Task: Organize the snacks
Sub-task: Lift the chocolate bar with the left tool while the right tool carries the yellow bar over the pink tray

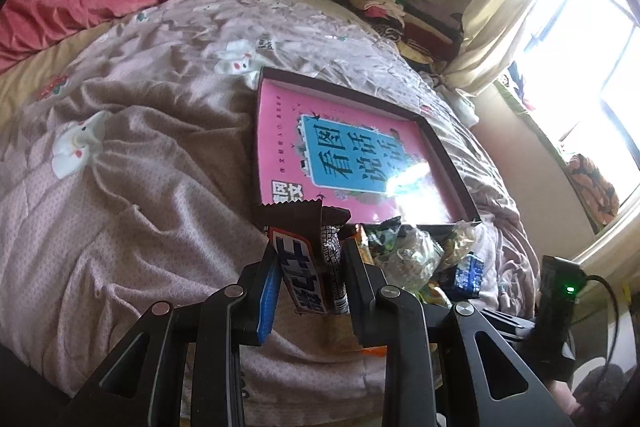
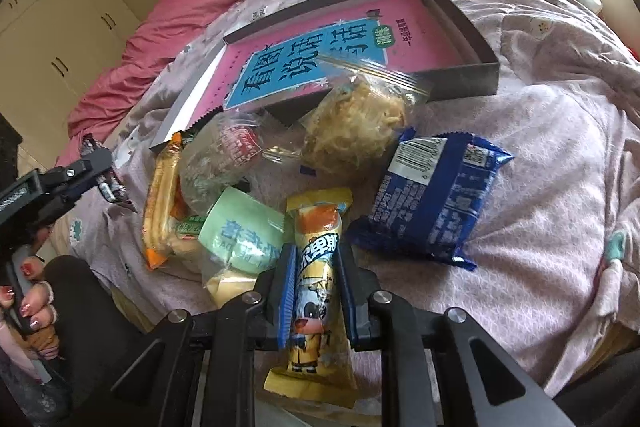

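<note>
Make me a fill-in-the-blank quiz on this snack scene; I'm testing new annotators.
1. The left gripper is shut on a ____ chocolate bar.
2. The right gripper is shut on a yellow snack stick printed with a cartoon ____.
3. The book in the dark tray has a ____ cover.
4. The loose snacks lie on a ____.

Missing words: brown; cow; pink; bed

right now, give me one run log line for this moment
left gripper: shut on brown chocolate bar | right gripper: shut on yellow cow-print snack | tray: holds pink book, no snacks | blue packet: on bed
</note>
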`<action>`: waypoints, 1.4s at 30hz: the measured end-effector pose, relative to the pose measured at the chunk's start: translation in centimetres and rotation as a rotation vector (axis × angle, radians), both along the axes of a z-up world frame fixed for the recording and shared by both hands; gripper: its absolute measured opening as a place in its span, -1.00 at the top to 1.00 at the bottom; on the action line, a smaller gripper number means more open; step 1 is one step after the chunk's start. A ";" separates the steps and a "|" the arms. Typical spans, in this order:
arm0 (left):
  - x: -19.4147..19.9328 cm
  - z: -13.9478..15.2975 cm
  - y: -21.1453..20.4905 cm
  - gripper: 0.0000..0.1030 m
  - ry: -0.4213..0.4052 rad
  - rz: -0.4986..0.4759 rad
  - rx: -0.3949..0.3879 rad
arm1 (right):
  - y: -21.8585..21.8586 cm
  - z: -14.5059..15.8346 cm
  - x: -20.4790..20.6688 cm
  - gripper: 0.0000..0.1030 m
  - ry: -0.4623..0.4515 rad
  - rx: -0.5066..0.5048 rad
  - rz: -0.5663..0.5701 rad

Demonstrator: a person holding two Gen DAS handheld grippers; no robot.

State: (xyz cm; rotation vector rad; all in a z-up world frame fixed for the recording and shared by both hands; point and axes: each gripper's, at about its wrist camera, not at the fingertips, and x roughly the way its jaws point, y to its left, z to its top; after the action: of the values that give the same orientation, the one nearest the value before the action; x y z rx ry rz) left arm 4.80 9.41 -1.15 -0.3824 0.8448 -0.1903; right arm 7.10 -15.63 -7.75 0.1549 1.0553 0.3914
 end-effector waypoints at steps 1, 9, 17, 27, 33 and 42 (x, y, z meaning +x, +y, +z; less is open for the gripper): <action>0.0 0.1 -0.1 0.41 -0.003 0.001 0.003 | 0.0 -0.2 0.2 0.58 0.008 -0.001 -0.004; 0.0 1.2 -0.2 0.41 -0.040 0.004 -0.006 | -0.6 1.2 -0.7 0.61 -0.025 0.060 0.027; -0.1 1.8 0.0 0.41 -0.058 0.017 -0.006 | -0.6 4.5 -2.4 0.61 -0.126 0.147 0.069; 0.5 2.4 -0.6 0.41 -0.084 0.009 0.008 | -1.2 7.3 -1.6 0.61 -0.239 0.177 0.053; 1.6 2.7 -1.0 0.41 -0.096 0.006 0.010 | -2.1 8.2 0.0 0.61 -0.289 0.169 0.021; 3.7 3.0 -1.3 0.41 -0.105 0.006 0.022 | -3.4 9.4 2.8 0.61 -0.354 0.145 -0.025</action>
State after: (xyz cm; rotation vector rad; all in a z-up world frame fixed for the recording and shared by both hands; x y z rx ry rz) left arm 8.54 8.07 1.89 -0.3509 0.7420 -0.1940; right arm 9.89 -19.01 1.64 0.2186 0.6757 0.4539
